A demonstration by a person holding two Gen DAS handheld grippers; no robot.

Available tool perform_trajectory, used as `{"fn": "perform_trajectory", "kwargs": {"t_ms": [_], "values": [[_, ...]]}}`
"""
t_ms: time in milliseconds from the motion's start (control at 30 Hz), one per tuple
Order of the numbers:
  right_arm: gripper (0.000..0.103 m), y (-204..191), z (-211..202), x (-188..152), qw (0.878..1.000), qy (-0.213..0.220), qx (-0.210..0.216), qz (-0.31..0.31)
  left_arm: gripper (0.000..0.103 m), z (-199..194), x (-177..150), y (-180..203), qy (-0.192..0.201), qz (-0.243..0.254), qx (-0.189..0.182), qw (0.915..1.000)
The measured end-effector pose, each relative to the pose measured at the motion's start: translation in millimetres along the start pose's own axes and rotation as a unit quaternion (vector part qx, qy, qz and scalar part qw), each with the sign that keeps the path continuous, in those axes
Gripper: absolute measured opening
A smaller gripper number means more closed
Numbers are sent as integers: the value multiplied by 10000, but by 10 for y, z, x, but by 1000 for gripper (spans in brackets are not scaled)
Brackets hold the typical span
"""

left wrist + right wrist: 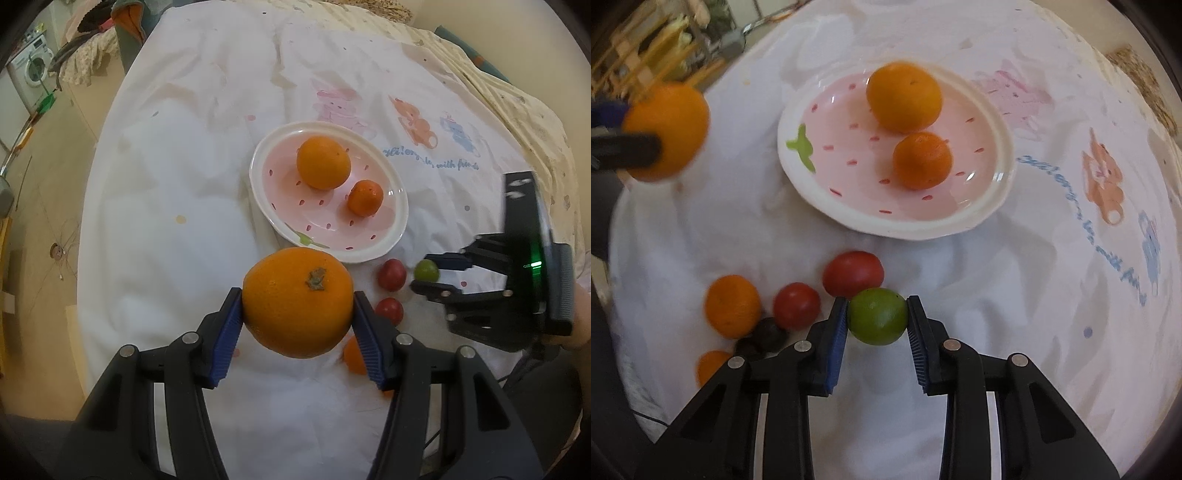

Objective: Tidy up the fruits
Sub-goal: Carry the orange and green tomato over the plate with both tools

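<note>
Round table under a white cloth (166, 206) w/ pastel cartoon animals and blue script printed toward one side; cloth is rumpled, esp. near the fruit. Room: pale floor at left of the left wrist view, a washing machine (31, 70) far back-left, clothes piled on furniture behind the table; right wrist view shows a blurred wooden rack (646, 48) top-left. Only container: a strawberry-pattern plate (997, 177), white rim, pink centre w/ red seed marks and a green leaf. In it: a big orange (904, 96) at the far side and a smaller mandarin (922, 161) just beside it, nearly touching. Off the plate, on the cloth near its front rim: two red tomatoes (854, 272) (796, 305), a loose mandarin (732, 305), a dark small fruit (768, 332) next to it, and another orange piece (711, 365) partly hidden by the gripper frame. Left gripper (297, 325): jaws clamped on a large orange (297, 302), stem up, held above the cloth near the plate's front edge. Right gripper (877, 325): jaws closed on a green lime-like fruit (877, 316), pads pressing both sides, right by the tomatoes; can't tell if it's lifted off the cloth.
</note>
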State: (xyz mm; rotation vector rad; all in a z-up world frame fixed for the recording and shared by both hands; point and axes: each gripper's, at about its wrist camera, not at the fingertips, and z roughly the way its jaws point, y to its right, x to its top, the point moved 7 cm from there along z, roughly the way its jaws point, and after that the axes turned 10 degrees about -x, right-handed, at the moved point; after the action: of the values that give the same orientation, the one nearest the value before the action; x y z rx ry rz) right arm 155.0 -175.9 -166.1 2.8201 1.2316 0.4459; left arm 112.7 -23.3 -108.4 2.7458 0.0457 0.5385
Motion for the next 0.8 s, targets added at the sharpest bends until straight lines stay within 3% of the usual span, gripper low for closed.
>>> {"fn": "perform_trajectory", "kwargs": {"t_ms": [167,400,800], "values": [[33,53,-336,-70,9968,399,84,681,54,1,-16,-10,6,41,50,10000],[33,48,-782,-46,9783,1184,204,1690,54,28,-33,-78,64,-27,189,9998],[33,214,-1043,-91,9485,1727,389,2626,54,-93,75,-64,427,250,522,9974]]}}
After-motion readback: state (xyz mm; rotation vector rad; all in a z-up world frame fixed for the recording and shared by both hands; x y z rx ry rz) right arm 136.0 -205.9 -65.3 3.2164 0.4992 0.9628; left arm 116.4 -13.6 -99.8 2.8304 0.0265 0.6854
